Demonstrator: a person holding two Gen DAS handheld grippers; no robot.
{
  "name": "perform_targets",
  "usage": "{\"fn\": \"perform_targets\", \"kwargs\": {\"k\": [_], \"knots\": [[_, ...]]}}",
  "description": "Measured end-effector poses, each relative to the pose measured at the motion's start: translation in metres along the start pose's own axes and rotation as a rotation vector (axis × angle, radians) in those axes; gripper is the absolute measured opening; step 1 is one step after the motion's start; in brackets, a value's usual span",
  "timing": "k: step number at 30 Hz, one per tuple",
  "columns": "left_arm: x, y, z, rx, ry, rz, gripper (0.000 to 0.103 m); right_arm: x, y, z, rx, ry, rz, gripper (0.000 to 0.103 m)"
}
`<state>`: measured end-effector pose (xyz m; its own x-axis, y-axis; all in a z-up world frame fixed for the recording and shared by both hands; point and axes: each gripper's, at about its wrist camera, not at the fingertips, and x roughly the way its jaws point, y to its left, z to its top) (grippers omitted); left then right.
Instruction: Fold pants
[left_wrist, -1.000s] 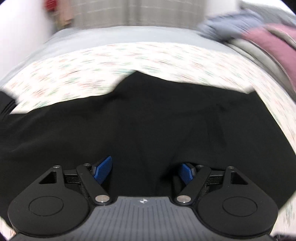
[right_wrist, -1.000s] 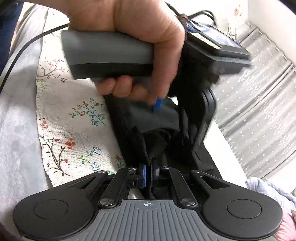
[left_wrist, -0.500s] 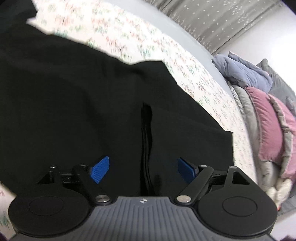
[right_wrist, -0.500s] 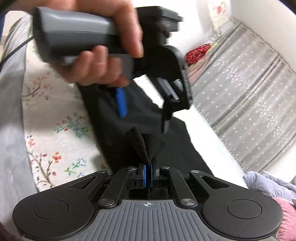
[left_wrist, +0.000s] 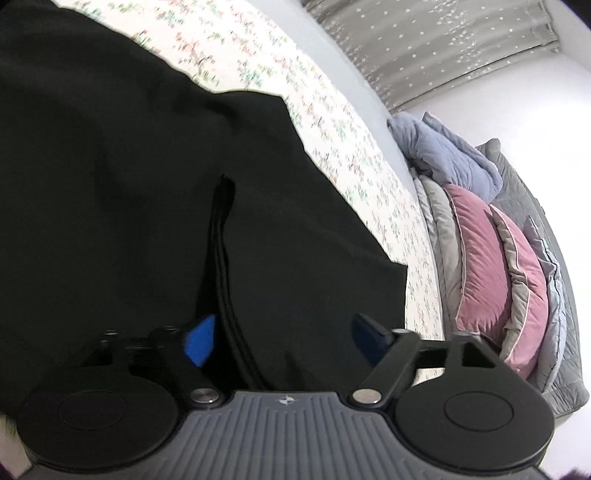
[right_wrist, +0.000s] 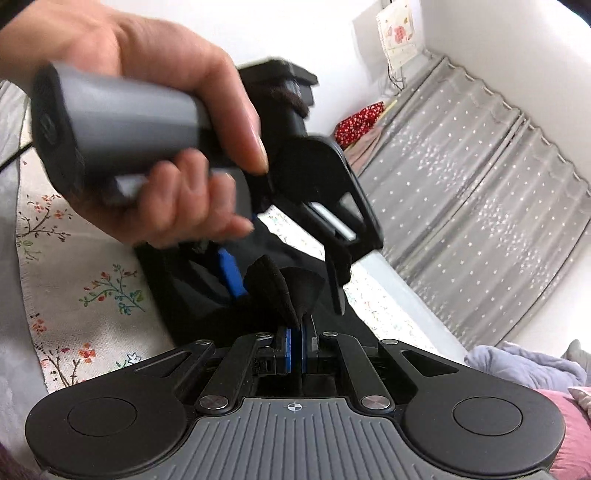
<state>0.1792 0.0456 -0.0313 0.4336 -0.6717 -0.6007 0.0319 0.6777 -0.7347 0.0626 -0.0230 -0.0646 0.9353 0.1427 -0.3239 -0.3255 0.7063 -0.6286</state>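
Black pants (left_wrist: 110, 166) lie spread on a floral cloth (left_wrist: 332, 122) on a bed. A raised ridge of their fabric (left_wrist: 221, 258) runs between the blue pads of my left gripper (left_wrist: 284, 339). Its jaws are closing, and the pads stand clear of the ridge. In the right wrist view, my right gripper (right_wrist: 295, 334) is shut on a pinched-up fold of the pants (right_wrist: 184, 295). Just beyond that fold a hand (right_wrist: 159, 122) holds the left gripper (right_wrist: 284, 284) by its grey handle, fingers straddling the same fold.
A pile of pink, grey and lilac quilts (left_wrist: 491, 258) lies at the right end of the bed. Grey star-patterned curtains (right_wrist: 480, 203) hang behind. The floral cloth (right_wrist: 92, 295) covers a grey sheet (right_wrist: 11, 258) on the left.
The left gripper has rolled and swung round over the pants, so the fabric ridge now runs between its fingers, which have drawn somewhat closer. The right gripper stays shut on its fold.
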Motion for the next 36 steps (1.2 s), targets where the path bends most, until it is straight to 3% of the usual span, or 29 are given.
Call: {"fn": "perform_targets", "kwargs": {"k": [2,3,6,8,10,12,20,24,32,34,36], "knots": [[0.007,0.001,0.004,0.011,-0.016,0.001,0.047,-0.001,0.002,0.000,-0.007,-0.004,0.000,0.006],[0.009,0.001,0.004,0.023,-0.025,0.017,0.020,-0.002,0.004,-0.001,-0.012,-0.004,0.002,0.006],[0.010,-0.003,0.003,0.058,-0.039,0.061,0.019,-0.004,0.007,-0.004,-0.037,-0.001,0.011,0.007],[0.007,-0.006,0.003,0.081,-0.043,0.084,0.019,-0.004,0.009,-0.008,-0.046,0.004,0.028,0.020],[0.004,-0.008,0.005,0.097,-0.055,0.089,0.019,-0.007,0.009,-0.010,-0.056,0.000,0.030,0.064],[0.001,-0.007,0.008,0.088,-0.060,0.078,0.019,-0.011,0.006,-0.007,-0.066,-0.020,0.025,0.075],[0.006,-0.006,0.009,0.047,-0.047,0.070,0.019,0.002,0.011,-0.006,-0.049,0.035,0.068,0.071],[0.002,-0.008,0.011,0.030,-0.055,0.061,0.019,0.001,0.016,-0.002,-0.078,0.029,0.061,0.066],[-0.003,-0.026,0.018,0.036,-0.070,0.030,0.019,0.000,0.025,0.002,-0.087,0.037,0.009,0.065],[-0.004,-0.029,0.021,0.040,-0.073,0.022,0.019,0.005,0.025,0.002,-0.082,0.052,-0.021,0.047],[-0.005,-0.030,0.025,0.046,-0.073,0.021,0.019,0.011,0.028,0.001,-0.096,0.072,-0.058,0.038]]}}
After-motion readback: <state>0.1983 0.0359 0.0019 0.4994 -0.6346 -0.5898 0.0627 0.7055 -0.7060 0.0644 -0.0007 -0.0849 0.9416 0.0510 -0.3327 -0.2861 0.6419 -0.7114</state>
